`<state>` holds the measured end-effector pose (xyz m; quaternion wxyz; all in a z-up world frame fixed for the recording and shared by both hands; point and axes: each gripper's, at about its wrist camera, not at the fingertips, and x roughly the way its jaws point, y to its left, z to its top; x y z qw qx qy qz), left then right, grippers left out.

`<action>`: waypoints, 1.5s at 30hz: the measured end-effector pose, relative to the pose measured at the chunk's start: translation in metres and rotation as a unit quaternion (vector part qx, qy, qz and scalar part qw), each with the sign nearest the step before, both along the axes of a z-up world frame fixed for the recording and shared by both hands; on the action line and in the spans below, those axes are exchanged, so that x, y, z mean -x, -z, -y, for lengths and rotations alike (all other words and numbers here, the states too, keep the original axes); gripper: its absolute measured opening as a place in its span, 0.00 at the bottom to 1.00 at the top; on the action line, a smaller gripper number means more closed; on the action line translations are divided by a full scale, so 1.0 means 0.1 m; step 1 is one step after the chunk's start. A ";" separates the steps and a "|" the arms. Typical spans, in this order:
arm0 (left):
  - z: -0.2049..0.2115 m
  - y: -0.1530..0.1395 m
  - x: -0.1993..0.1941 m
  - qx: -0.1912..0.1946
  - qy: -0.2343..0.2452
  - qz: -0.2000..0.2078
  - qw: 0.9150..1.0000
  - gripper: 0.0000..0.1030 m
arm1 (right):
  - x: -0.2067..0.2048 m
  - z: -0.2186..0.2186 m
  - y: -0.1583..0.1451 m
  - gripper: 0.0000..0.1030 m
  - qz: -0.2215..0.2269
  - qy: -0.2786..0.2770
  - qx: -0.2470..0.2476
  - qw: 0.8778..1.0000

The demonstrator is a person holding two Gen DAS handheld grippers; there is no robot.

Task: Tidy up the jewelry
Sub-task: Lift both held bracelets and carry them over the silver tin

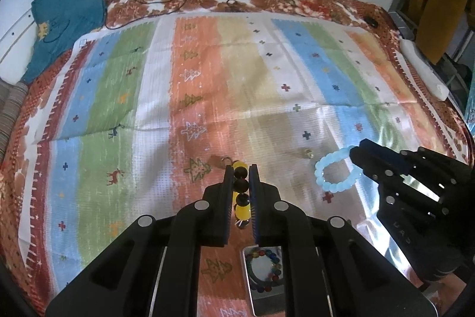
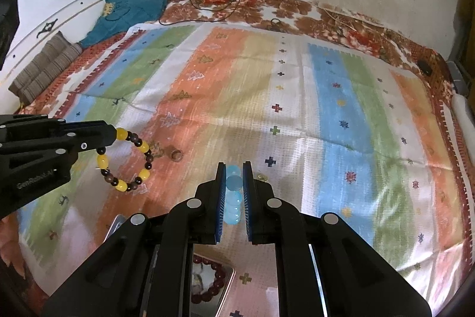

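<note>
The yellow-and-dark bead bracelet (image 2: 126,159) hangs pinched in our left hand-held gripper (image 1: 241,168), lifted above the striped cloth (image 1: 148,97) on the bed. Our right hand-held gripper (image 2: 234,165) is clamped on the pale blue bracelet (image 1: 335,171). Below them lie a tray (image 1: 267,305) with a multicoloured bracelet (image 1: 264,269) and another holding a dark red bracelet (image 2: 212,280).

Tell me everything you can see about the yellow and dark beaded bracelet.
The yellow and dark bracelet is a closed loop of glossy amber-yellow beads alternating with smaller dark brown ones. It looks like resin or wood on elastic. The left gripper is shut on one side of it, and the loop hangs free above the striped cloth, apparently touching nothing else.
</note>
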<state>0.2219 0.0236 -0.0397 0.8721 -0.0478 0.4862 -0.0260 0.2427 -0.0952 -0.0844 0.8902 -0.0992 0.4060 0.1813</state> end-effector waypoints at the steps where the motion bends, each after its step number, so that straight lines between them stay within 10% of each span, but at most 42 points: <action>1: 0.01 -0.02 0.02 0.001 0.002 0.002 1.000 0.09 | 0.02 0.01 -0.02 0.12 0.002 0.000 -0.002 1.000; 45: 0.18 -0.38 0.94 0.039 0.032 0.051 0.997 0.10 | 0.90 0.18 -0.23 0.12 0.015 -0.050 -0.027 0.998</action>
